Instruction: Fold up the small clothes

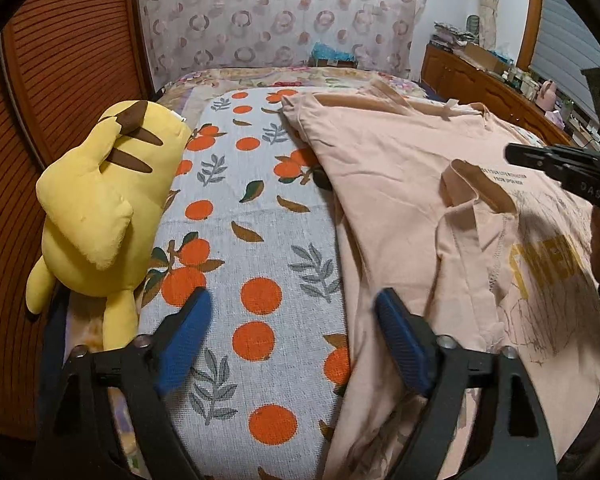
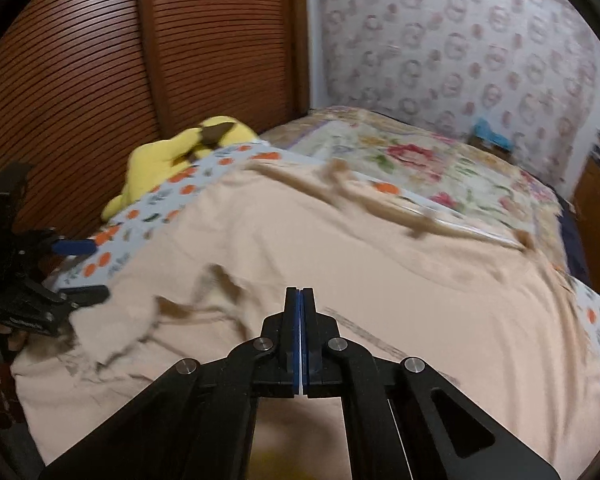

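A peach T-shirt (image 1: 396, 184) with a yellow print lies spread on the bed, one sleeve folded over its front; it also fills the right wrist view (image 2: 340, 248). My left gripper (image 1: 292, 308) is open with blue pads, hovering over the bedsheet at the shirt's left edge, holding nothing. It also shows at the left of the right wrist view (image 2: 82, 268). My right gripper (image 2: 300, 296) is shut, fingers pressed together above the shirt's near part, with no cloth seen between them. It also shows at the right edge of the left wrist view (image 1: 512, 154).
An orange-patterned sheet (image 1: 240, 240) covers the bed. A yellow plush toy (image 1: 100, 208) lies at its left edge against a slatted wooden door (image 1: 60, 80). A floral quilt (image 2: 440, 168) lies further back. A wooden dresser (image 1: 480, 80) stands at the right.
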